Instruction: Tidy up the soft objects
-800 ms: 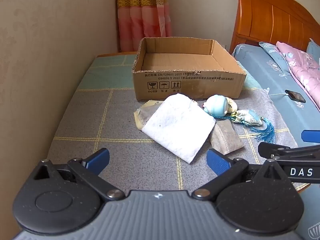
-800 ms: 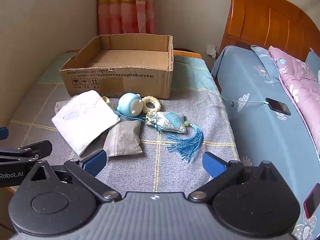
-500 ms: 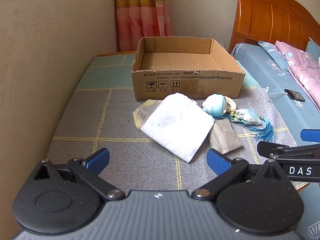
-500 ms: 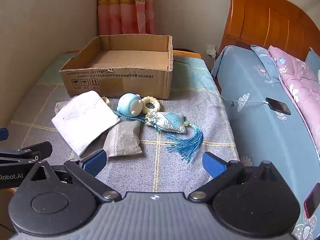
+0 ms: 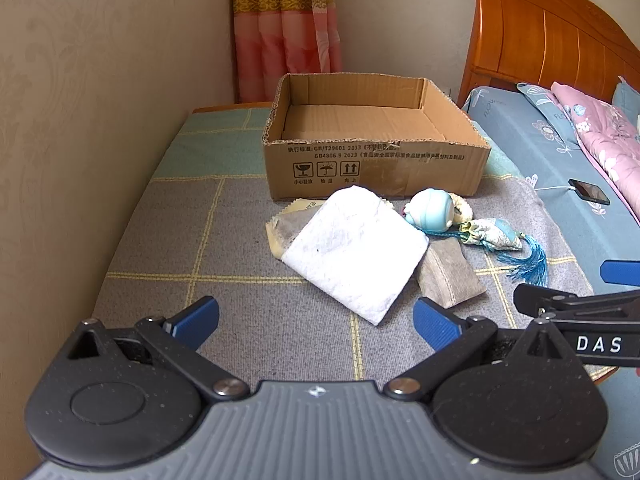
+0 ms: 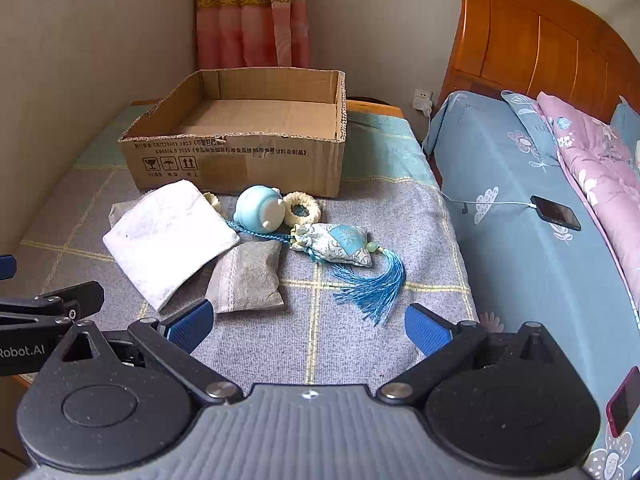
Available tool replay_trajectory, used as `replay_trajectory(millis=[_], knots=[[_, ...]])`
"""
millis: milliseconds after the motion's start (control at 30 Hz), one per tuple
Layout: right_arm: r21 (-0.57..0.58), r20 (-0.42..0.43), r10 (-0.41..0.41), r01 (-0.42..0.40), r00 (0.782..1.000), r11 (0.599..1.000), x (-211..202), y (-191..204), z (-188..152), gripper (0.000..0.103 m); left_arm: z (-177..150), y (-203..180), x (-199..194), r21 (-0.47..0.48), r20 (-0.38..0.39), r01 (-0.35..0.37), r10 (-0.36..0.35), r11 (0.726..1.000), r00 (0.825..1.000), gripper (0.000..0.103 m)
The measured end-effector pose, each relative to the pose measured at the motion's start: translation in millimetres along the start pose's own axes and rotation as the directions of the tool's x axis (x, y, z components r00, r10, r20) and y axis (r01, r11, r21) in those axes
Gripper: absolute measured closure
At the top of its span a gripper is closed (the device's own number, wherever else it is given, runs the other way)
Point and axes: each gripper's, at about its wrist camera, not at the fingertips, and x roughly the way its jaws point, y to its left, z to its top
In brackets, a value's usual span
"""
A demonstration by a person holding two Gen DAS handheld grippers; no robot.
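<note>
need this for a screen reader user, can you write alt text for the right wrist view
The open right gripper hovers empty above a checked cloth strewn with soft items: a white pouch, a grey sachet, a blue plush toy and a tasselled floral sachet. Behind them stands an empty cardboard box; a bed lies right.

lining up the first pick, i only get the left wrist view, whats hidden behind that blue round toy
Observer: A cream crocheted ring lies beside the blue round toy, just in front of the cardboard box.
Operator: is the grey pouch fully clear
Observer: No, the white cloth overlaps the top left corner of the grey pouch.
Operator: right gripper ready
Observer: The right gripper is open, with nothing between its fingers.
</note>
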Motion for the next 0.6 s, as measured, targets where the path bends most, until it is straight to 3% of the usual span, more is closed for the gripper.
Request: replay_trajectory(millis=[600], knots=[[-0.002, 0.004, -0.002, 0.002, 1.000, 1.000, -1.9, 0.7, -0.1, 0.000, 0.3, 0.3, 0.6, 0.001, 0.002, 0.000, 0.000, 1.000, 1.000, 0.001]])
